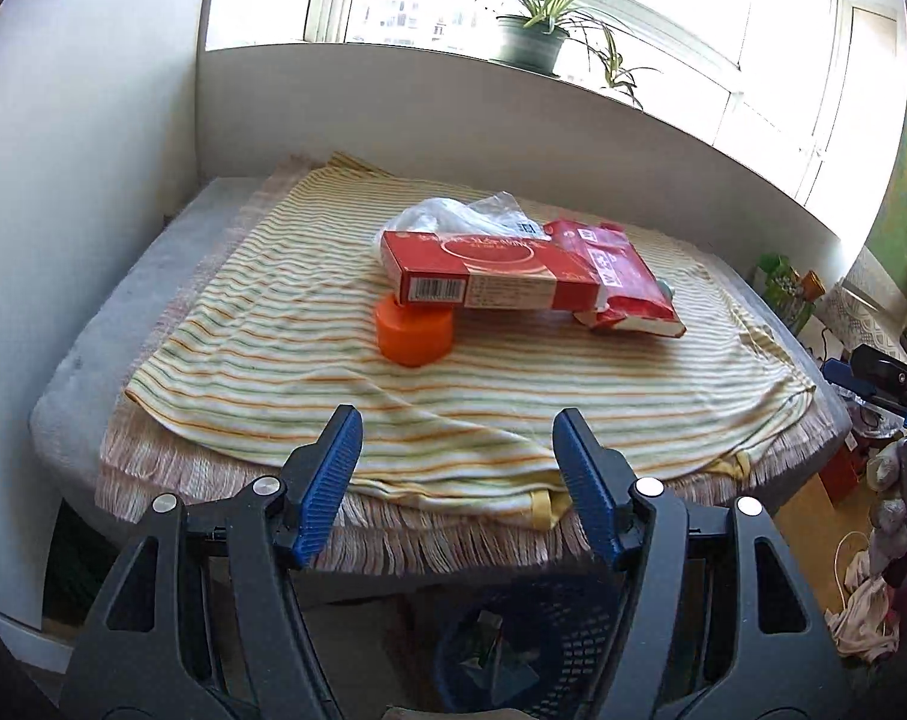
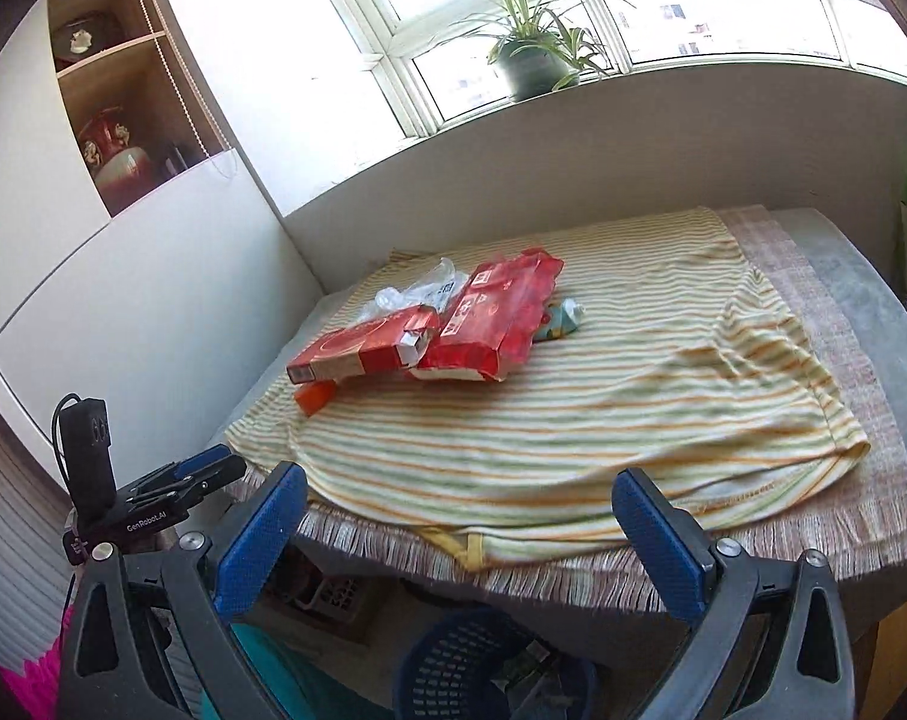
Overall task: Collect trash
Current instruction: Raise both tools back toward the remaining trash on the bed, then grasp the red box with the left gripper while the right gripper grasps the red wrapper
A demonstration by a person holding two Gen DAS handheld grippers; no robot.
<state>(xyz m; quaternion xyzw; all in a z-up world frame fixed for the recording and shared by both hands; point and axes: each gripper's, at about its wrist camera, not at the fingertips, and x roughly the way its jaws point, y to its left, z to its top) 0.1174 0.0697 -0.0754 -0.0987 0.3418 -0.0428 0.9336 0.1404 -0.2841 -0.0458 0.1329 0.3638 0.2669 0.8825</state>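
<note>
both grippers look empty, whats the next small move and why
Probably bring the left gripper forward and down toward the orange cap. Both it and the right gripper are open and empty, hovering off the table's near edge above the blue basket, and the cap is the nearest trash, though half under the red box.

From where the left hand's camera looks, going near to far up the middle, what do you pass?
Dark blue plastic mesh basket → striped yellow-and-white cloth → round orange plastic lid → long red cardboard box → crumpled clear plastic bag → potted green spider plant on the sill.
</note>
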